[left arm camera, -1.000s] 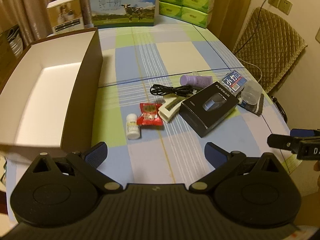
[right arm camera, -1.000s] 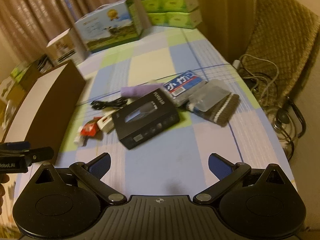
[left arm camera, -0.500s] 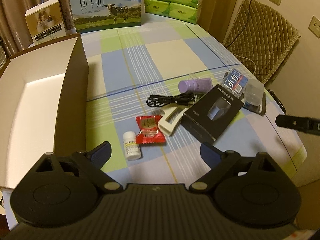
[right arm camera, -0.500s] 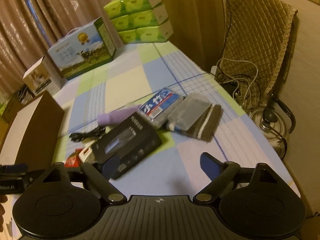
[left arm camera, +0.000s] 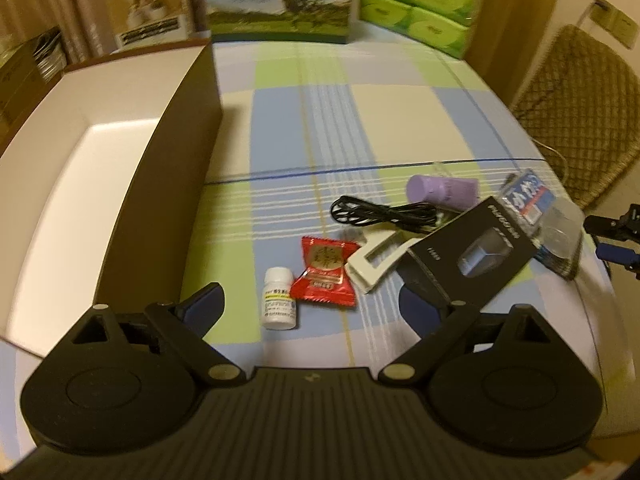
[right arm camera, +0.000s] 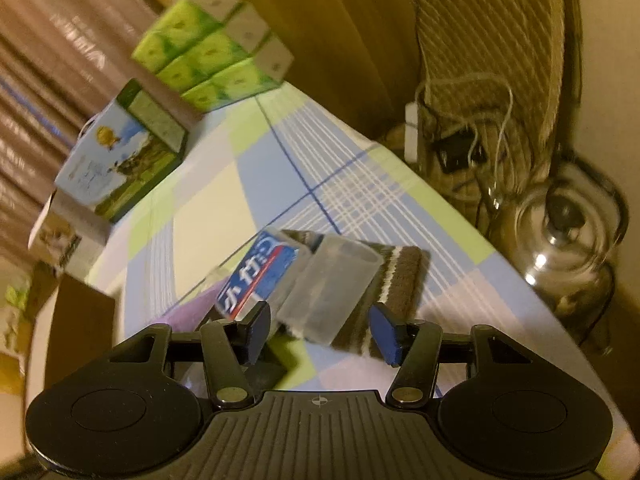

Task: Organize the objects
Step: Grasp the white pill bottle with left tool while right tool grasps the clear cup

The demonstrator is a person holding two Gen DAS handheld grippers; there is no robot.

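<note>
Loose items lie on the checked tablecloth (left arm camera: 400,120): a white pill bottle (left arm camera: 280,304), a red sachet (left arm camera: 324,276), a white clip (left arm camera: 376,260), a black cable (left arm camera: 384,214), a purple cylinder (left arm camera: 440,190) and a black box (left arm camera: 472,256). My left gripper (left arm camera: 310,304) hovers low over the bottle, which lies untouched between its wide, slowly closing jaws. My right gripper (right arm camera: 322,332) is closing too. A clear plastic case (right arm camera: 328,288) on a brown striped cloth (right arm camera: 400,280) sits between its pads, which stand just off it. A blue pack (right arm camera: 260,276) lies beside the case.
An open cardboard box (left arm camera: 100,200) with a white inside stands at the left. A milk carton box (left arm camera: 280,0), green tissue packs (left arm camera: 420,8) and a small box (left arm camera: 152,12) line the far edge. Past the table's right edge are a quilted chair (left arm camera: 580,100), a kettle (right arm camera: 568,240) and wires.
My right gripper has rolled, closed in on the clear case and narrowed its jaws around it. My left gripper has crept forward and down toward the bottle and sachet, its jaws a little narrower.
</note>
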